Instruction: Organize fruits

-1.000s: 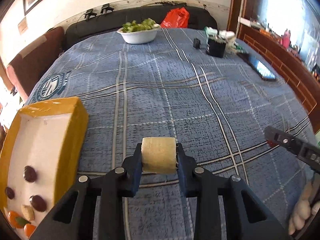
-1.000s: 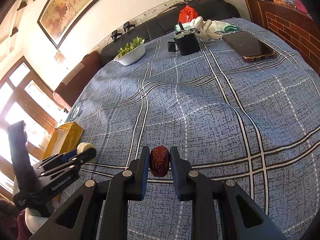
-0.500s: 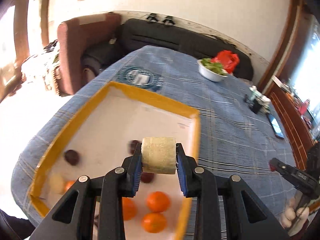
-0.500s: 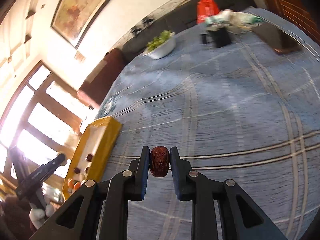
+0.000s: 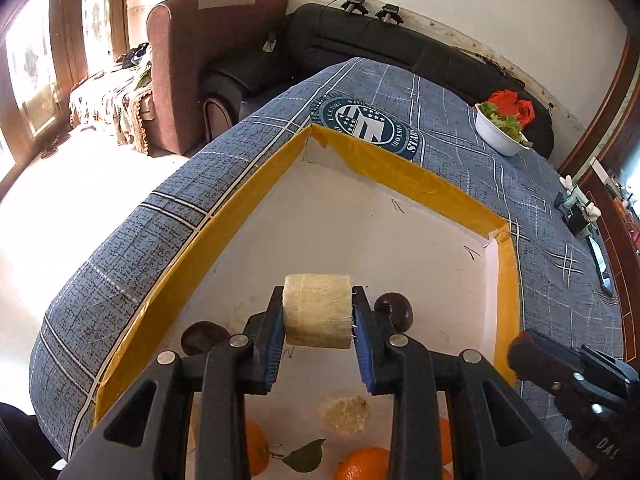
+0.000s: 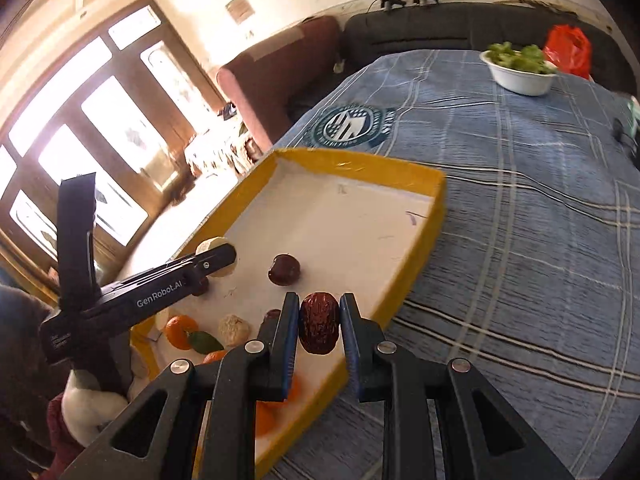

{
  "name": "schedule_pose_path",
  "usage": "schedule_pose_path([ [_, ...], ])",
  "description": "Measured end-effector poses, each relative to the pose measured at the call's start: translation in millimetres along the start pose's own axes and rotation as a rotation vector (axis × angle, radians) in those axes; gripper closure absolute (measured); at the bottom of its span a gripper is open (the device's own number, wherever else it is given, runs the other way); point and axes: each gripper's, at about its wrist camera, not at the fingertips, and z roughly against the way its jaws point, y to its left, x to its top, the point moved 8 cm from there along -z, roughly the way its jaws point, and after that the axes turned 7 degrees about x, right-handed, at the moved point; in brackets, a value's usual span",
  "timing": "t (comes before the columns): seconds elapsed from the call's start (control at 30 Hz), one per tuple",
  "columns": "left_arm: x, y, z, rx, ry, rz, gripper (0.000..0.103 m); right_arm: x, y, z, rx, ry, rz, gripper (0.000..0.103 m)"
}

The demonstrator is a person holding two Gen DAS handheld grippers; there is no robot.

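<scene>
My left gripper [image 5: 318,326] is shut on a pale round fruit chunk [image 5: 317,310] and holds it above the yellow-rimmed white tray [image 5: 400,174]. My right gripper [image 6: 319,322] is shut on a dark red date [image 6: 319,323] above the tray's near right rim [image 6: 420,252]. In the tray lie dark dates [image 5: 394,311] [image 6: 284,269], a pale chunk [image 5: 344,414] [image 6: 235,330] and oranges [image 5: 362,464] [image 6: 181,332]. The left gripper [image 6: 216,260] shows in the right wrist view, and the right gripper [image 5: 560,376] in the left wrist view at lower right.
The tray sits at the left edge of a table with a blue checked cloth [image 6: 540,200]. A white bowl of greens [image 6: 522,68] and a red bag [image 6: 568,46] stand at the far end. A brown armchair [image 5: 208,64] and dark sofa [image 5: 360,44] stand beyond.
Both grippers have swung left from above the open cloth to above the tray, each still holding its fruit. The left gripper has come lower and closer to the tray floor.
</scene>
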Motion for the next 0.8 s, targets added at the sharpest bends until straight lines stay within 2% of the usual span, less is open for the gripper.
schedule_pose_path([
  [0.13, 3.5, 1.7, 1.7, 0.024, -0.015, -0.001, 0.073, -1.8, 6.8, -32.9, -0.106, 0.040, 0.086, 0.079],
  [0.2, 3.6, 1.3, 3.7, 0.023, -0.021, -0.001, 0.071, -4.8, 6.4, -44.9, -0.124, 0.060, 0.102, 0.079],
  [0.33, 2.8, -0.4, 15.9, 0.036, -0.056, -0.009, 0.053, -12.2, 5.0, -53.2, -0.137, 0.068, 0.123, 0.079],
  [0.37, 2.8, -0.6, 20.6, 0.040, -0.069, -0.010, 0.051, -13.8, 6.8, -52.2, -0.130, 0.067, 0.126, 0.078],
  [0.43, 1.4, -2.3, 34.8, 0.050, -0.103, -0.015, 0.048, -14.4, 10.7, -45.8, -0.120, 0.055, 0.129, 0.074],
  [0.57, -3.5, -0.6, 66.8, 0.073, -0.178, 0.017, 0.032, -19.1, 15.7, -16.6, -0.125, -0.009, 0.117, 0.056],
  [0.67, -11.0, 1.6, 90.8, 0.107, -0.237, 0.059, 0.021, -26.6, 7.7, 10.6, -0.140, -0.070, 0.070, 0.051],
  [0.8, -25.7, -2.6, 115.1, 0.189, -0.317, 0.082, 0.013, -43.8, -8.4, 46.2, -0.141, -0.164, -0.030, 0.043],
])
